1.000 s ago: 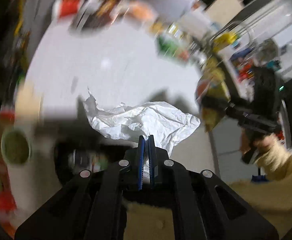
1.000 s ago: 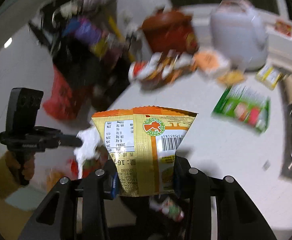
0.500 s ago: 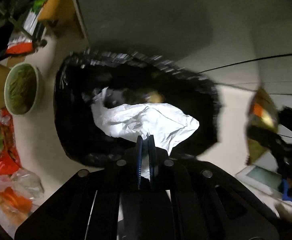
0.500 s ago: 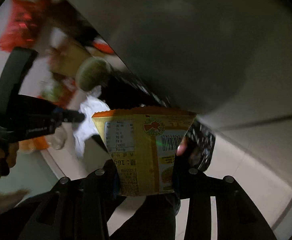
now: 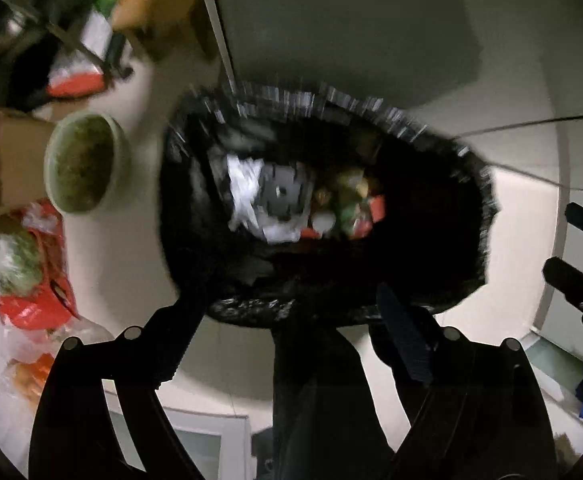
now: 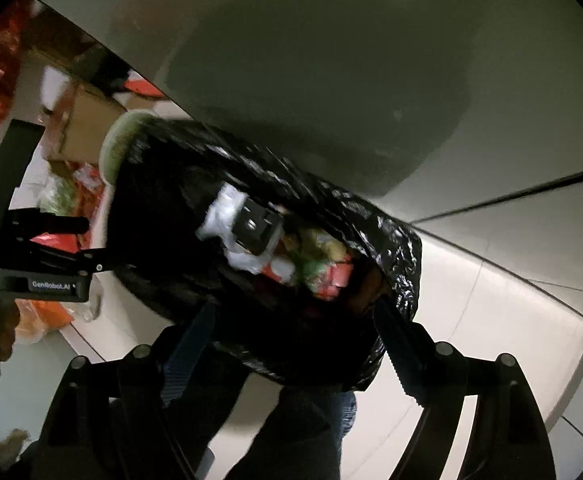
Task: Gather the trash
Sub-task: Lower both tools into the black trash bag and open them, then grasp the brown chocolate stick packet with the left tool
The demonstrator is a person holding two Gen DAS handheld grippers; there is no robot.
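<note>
Left gripper (image 5: pixel 291 312): jaws spread wide with nothing between them, pointing down over the mouth of the black bin bag (image 5: pixel 431 148). They have just been opening; half a second ago they pinched a crumpled white paper, which now lies inside the bag as the white wad (image 5: pixel 247 192) at the left of the heap.

Right gripper (image 6: pixel 295 336): jaws likewise wide apart and empty, held above the bag's (image 6: pixel 163 184) near rim. They too have just been opening. The yellow snack packet they carried half a second ago is no longer between them; a yellowish scrap (image 6: pixel 323 240) among the waste is probably it, though blur prevents certainty.

Bag contents: white paper, a dark grey block (image 5: pixel 283 196), and mixed red, green and yellow wrappers.

Surroundings: a green bowl (image 5: pixel 81 162) just beside the bag, a cardboard box (image 5: pixel 11 160) and red bags (image 5: pixel 51 280) farther left on the floor.

Reading: both loads appear delivered, so this round of collecting is complete; the grippers are free for the next items.
</note>
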